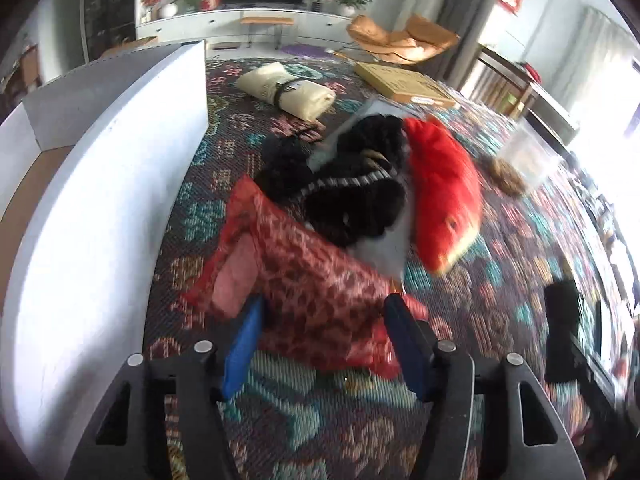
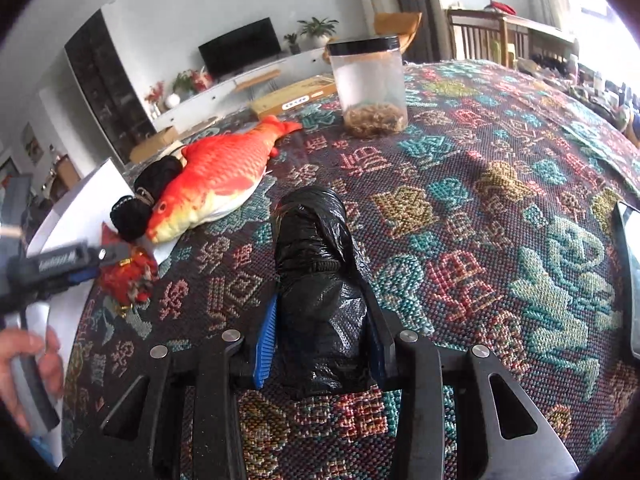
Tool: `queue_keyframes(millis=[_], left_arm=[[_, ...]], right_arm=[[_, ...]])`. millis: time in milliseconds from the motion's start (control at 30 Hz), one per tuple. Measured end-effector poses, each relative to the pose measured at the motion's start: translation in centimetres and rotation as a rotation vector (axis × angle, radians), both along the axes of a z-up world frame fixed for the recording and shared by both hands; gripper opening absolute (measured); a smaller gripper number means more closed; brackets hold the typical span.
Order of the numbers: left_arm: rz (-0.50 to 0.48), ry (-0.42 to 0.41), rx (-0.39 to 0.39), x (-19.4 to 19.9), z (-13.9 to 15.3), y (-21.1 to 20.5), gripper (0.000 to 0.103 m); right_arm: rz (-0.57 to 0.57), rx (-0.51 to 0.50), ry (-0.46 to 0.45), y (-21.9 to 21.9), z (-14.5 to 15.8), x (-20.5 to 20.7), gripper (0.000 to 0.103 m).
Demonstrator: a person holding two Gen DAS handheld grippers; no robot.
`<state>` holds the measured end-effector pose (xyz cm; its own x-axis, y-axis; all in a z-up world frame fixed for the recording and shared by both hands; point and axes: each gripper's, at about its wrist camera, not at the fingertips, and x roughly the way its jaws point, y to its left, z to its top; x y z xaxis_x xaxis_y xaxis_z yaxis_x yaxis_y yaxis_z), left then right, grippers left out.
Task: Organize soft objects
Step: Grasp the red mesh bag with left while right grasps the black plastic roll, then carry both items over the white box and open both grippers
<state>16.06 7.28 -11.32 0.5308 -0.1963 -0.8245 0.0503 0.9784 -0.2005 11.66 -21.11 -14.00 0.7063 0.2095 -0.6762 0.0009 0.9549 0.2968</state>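
Soft things lie scattered over a woven patterned cloth (image 2: 480,184) — a red leopard-patterned fabric pouch (image 1: 316,292), a roll wrapped in black plastic (image 2: 320,292), a plush orange-and-white fish (image 2: 216,184), and a black knitted bundle (image 1: 352,192) just beside the fish. The pouch sits between the blue pads of the left gripper (image 1: 324,320); the jaws are drawn in around it with the pads against its sides, pinching it, and the picture is blurred there. In the right wrist view the same pouch (image 2: 128,276) shows at the left gripper's tip, near the fish's head. The right gripper (image 2: 324,332) is pressed onto the near end of the black plastic roll, its pads touching both sides, and the roll runs away from the camera along the cloth. A white box (image 1: 100,184) with an open top stands just left of the pouch. Farther off are a clear jar with a black lid (image 2: 368,84), a rolled cream cloth tied with a black strap (image 1: 286,88) and a flat cardboard box (image 1: 404,82) — its label is too small to read. The cloth's woven characters are not legible enough to transcribe. A person's hand (image 2: 28,368) shows at the left edge.
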Motion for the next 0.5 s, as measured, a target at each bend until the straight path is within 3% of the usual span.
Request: queue_keyframes(millis=[100,167,200,233,333,433,467,500], left_arm=[[-0.033,-0.024,-0.021,-3.2,0.8,1.0,0.057],[-0.012,-0.031,-0.05,-3.1,1.0,1.3,0.065],[0.016,-0.022,-0.048,-2.6,0.9,1.3,0.085],[0.049,-0.009,-0.049,-1.7,0.8,1.2,0.095],[0.082,0.002,-0.125,1.5,0.1,0.5,0.095],[0.136,0.085,-0.076,5.1,-1.9,-0.6,0.096],[0.147,0.067,-0.045,5.3,-1.9,-0.7,0.094],[0.16,0.027,-0.023,4.9,-1.5,-0.5,0.068]], right_arm=[[-0.048,0.067,-0.001,-1.5,-0.4,-0.1,0.04],[-0.07,0.103,0.011,-2.2,-0.7,0.0,0.04],[-0.075,0.115,0.014,-2.4,-0.8,-0.1,0.04],[-0.078,0.122,0.013,-2.6,-0.8,-0.1,0.04],[-0.076,0.118,-0.005,-2.4,-0.4,-0.6,0.04],[-0.066,0.099,-0.005,-2.0,-0.4,-0.6,0.04],[-0.063,0.096,-0.003,-2.0,-0.4,-0.6,0.04],[-0.062,0.093,-0.003,-1.9,-0.4,-0.6,0.04]])
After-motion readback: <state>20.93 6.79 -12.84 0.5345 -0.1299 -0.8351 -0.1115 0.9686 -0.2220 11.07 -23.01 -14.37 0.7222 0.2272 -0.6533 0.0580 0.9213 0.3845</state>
